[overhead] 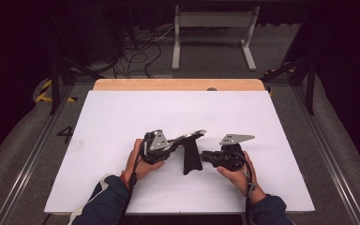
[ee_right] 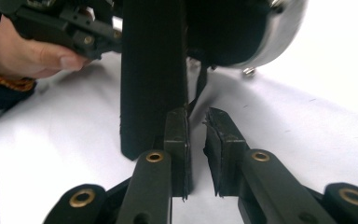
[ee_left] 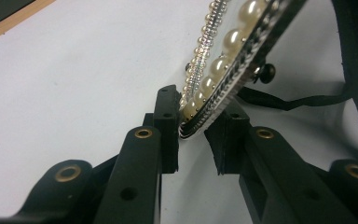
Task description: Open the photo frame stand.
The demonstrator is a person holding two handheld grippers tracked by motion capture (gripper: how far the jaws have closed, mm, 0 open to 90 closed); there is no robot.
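Observation:
A small oval picture frame with a pearl-and-bead rim hangs tilted above the white table. My left gripper is shut on its lower edge, one jaw on the pearl face and the other on the back. The frame's black easel leg hangs down and rests its foot on the table; a thin black strap ties it to the frame back. My right gripper stands just right of the leg at table level. Its jaws are a narrow gap apart with nothing between them.
The white table top has a wooden strip along its far edge. Beyond it, a white metal stand and loose cables sit on the grey floor. A hand holds the left gripper close by.

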